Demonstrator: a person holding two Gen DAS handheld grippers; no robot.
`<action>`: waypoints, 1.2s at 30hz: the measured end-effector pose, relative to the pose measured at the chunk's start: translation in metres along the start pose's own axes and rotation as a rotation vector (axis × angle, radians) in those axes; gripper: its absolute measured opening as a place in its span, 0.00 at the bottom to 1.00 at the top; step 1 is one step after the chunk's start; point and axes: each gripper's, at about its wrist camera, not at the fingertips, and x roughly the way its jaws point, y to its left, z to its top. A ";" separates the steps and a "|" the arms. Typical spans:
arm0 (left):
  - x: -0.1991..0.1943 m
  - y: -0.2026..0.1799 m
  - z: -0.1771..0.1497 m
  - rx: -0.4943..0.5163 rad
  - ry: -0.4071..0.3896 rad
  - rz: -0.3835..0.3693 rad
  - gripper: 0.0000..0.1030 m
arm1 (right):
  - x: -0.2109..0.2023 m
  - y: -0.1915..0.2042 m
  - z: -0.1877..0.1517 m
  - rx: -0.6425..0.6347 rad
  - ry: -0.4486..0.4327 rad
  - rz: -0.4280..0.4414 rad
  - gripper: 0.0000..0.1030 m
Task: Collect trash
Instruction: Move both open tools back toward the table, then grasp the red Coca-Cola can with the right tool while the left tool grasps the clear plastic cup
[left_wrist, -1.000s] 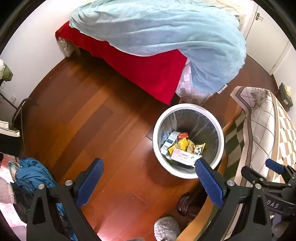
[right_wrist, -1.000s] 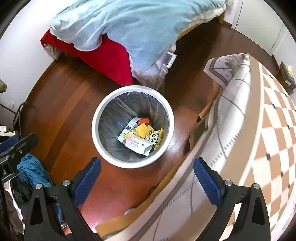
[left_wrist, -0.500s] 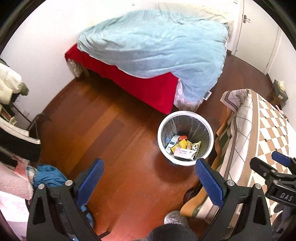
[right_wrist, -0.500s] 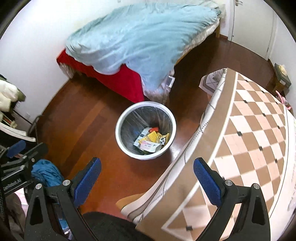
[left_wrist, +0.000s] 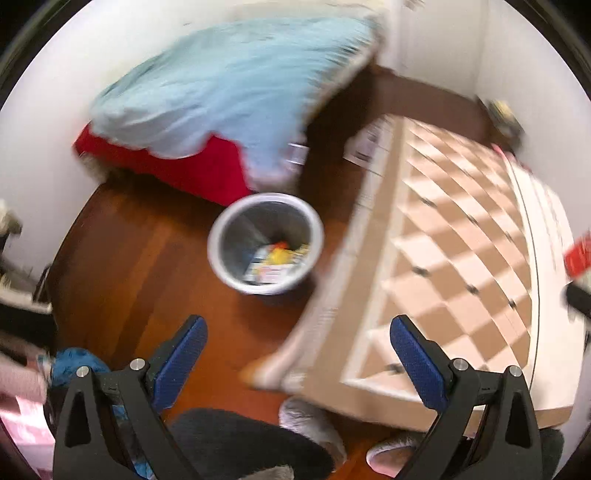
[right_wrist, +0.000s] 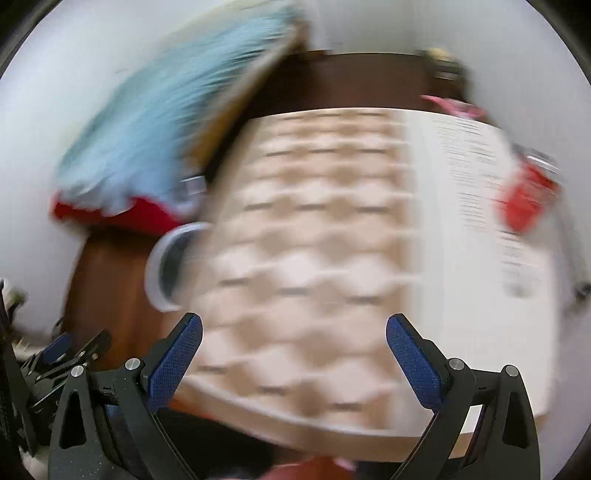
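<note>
My right hand-held gripper (right_wrist: 294, 352) and left hand-held gripper (left_wrist: 298, 354) both gape empty. The blurred red wrapper-like piece (right_wrist: 526, 201) lies on the checked-cloth table (right_wrist: 317, 258), ahead and right of my nearer right one; its long axis is unclear.

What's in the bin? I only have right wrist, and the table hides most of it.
Observer: Left wrist shows the bin whole. Blurred packaging lies at the bottom, yellow, red and white.
Operator: Left gripper holding anything?
Observer: No. The left gripper is open and empty, up above the floor and the table edge.
Operator: Anything on the floor near me?
Observer: A grey slipper at the table's near corner.
</note>
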 end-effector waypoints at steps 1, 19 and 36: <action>0.006 -0.019 -0.001 0.026 0.005 -0.002 0.98 | -0.004 -0.031 0.003 0.033 -0.011 -0.043 0.98; 0.090 -0.226 0.044 0.262 0.067 0.037 0.98 | 0.059 -0.243 0.130 0.167 -0.102 -0.191 0.98; 0.021 -0.342 0.002 0.494 0.042 -0.336 0.98 | -0.016 -0.316 0.035 0.349 -0.167 -0.219 0.70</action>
